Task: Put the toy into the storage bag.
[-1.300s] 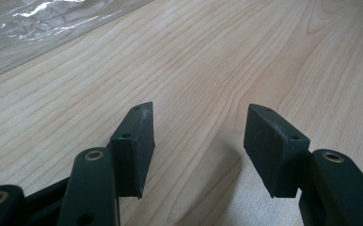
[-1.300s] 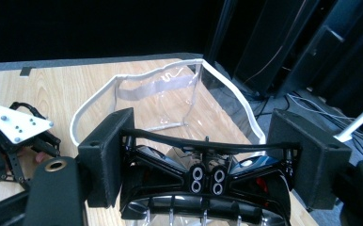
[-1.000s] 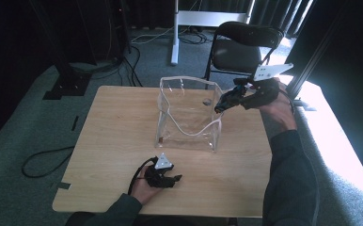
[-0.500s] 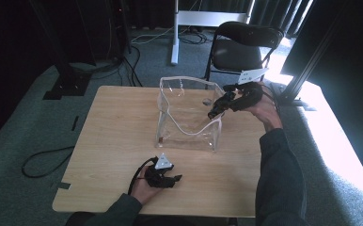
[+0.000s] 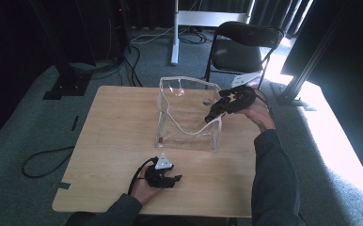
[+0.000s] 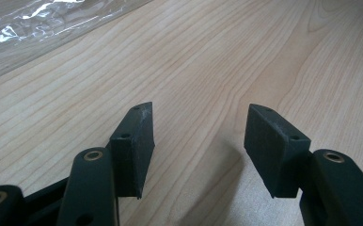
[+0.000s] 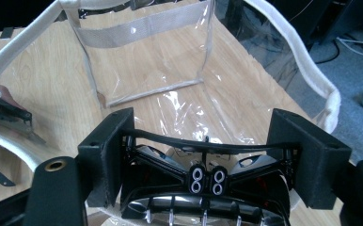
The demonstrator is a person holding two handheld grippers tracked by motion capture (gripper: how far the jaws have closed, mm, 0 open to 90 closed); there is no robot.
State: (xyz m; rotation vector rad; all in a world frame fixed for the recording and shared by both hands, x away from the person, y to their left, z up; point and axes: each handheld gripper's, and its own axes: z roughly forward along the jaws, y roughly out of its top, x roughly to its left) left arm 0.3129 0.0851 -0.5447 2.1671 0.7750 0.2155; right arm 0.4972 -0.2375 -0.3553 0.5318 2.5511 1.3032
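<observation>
A clear plastic bag [image 5: 184, 117] with white trim stands open in the middle of the wooden table [image 5: 118, 122]. My right gripper [image 5: 211, 116] hangs at the bag's right rim, pointing down into the opening. In the right gripper view its pads [image 7: 108, 150] press on the two ends of a pair of black glasses [image 7: 205, 176], with the bag's inside [image 7: 142, 61] straight ahead. My left gripper [image 5: 176, 179] rests on the table in front of the bag. It [image 6: 198, 136] is open, with bare wood between the jaws and a corner of the bag [image 6: 29, 28] beyond.
A black folding chair [image 5: 245, 47] stands just behind the table's far right corner. A white stand base [image 5: 208, 19] lies further back. Cables [image 5: 43, 155] run across the grey floor at the left.
My right gripper has come down and to the left with the glasses, from above the bag's right side to its rim. The left gripper has stayed put.
</observation>
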